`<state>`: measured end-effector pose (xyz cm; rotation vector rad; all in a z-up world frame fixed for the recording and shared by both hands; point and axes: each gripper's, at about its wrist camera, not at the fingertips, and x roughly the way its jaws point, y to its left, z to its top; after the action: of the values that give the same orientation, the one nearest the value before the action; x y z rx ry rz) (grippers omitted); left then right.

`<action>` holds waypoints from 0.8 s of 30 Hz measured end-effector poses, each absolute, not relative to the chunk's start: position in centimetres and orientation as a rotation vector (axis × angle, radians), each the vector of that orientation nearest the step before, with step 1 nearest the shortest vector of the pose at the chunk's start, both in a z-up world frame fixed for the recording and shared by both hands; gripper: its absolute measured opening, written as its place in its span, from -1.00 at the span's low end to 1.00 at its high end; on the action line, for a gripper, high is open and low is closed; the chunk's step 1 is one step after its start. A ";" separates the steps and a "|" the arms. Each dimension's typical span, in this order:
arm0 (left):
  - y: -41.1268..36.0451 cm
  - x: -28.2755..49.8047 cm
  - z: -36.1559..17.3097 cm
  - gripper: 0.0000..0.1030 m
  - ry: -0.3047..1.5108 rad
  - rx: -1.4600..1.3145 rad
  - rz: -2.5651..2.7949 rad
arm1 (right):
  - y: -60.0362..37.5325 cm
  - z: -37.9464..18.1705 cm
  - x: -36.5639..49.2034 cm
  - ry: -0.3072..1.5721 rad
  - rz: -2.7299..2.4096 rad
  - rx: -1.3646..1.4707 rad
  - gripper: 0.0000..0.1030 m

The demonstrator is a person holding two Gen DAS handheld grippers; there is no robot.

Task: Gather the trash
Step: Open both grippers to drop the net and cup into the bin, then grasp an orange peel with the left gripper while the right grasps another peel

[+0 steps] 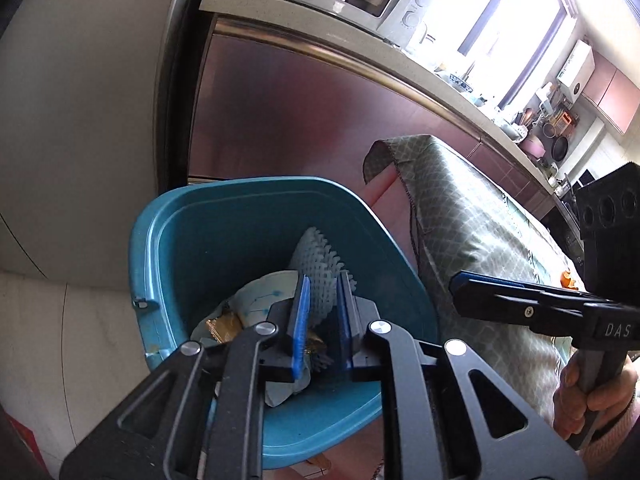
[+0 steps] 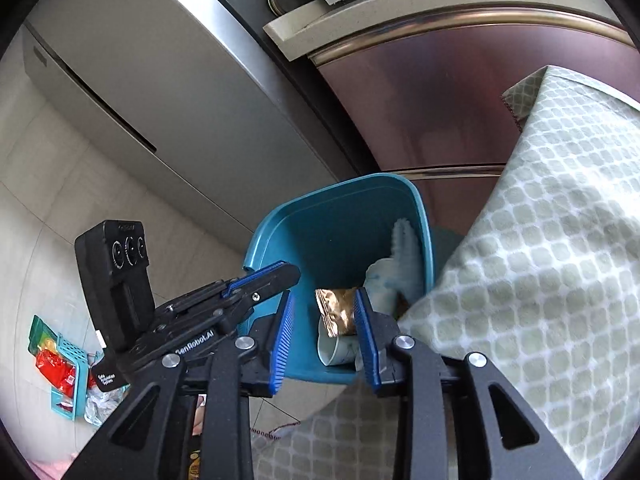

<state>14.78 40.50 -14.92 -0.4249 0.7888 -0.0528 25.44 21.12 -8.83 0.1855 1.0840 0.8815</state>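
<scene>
Left gripper (image 1: 323,322) fingers slightly parted above trash in the teal bin (image 1: 224,216).

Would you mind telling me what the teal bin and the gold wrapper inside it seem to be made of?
Teal bin: likely moulded plastic, smooth with a soft sheen and a rolled rim.
Gold wrapper: probably metallised foil film, shiny and creased with a crimped edge.

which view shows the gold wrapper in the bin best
The right wrist view. There the gold wrapper shows almost whole inside the teal bin, seen between the open right gripper's fingers. The left wrist view shows only a small gold piece of it, mostly hidden behind the left gripper.
</scene>
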 end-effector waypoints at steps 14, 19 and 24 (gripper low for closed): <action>30.1 12.2 -6.7 0.00 0.610 -0.248 -0.294 | 9.2 -3.2 19.1 0.860 0.853 0.219 -0.21; 22.4 13.6 -5.1 0.08 0.613 -0.160 -0.457 | 0.9 -1.7 16.3 0.779 0.679 0.254 -0.19; 13.7 15.9 -4.8 0.09 0.649 -0.083 -0.593 | -8.4 -1.6 13.4 0.733 0.465 0.316 -0.18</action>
<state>15.94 13.68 -4.85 -0.0829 0.6489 -0.5929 13.38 -8.43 -1.62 0.3165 0.7331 0.4646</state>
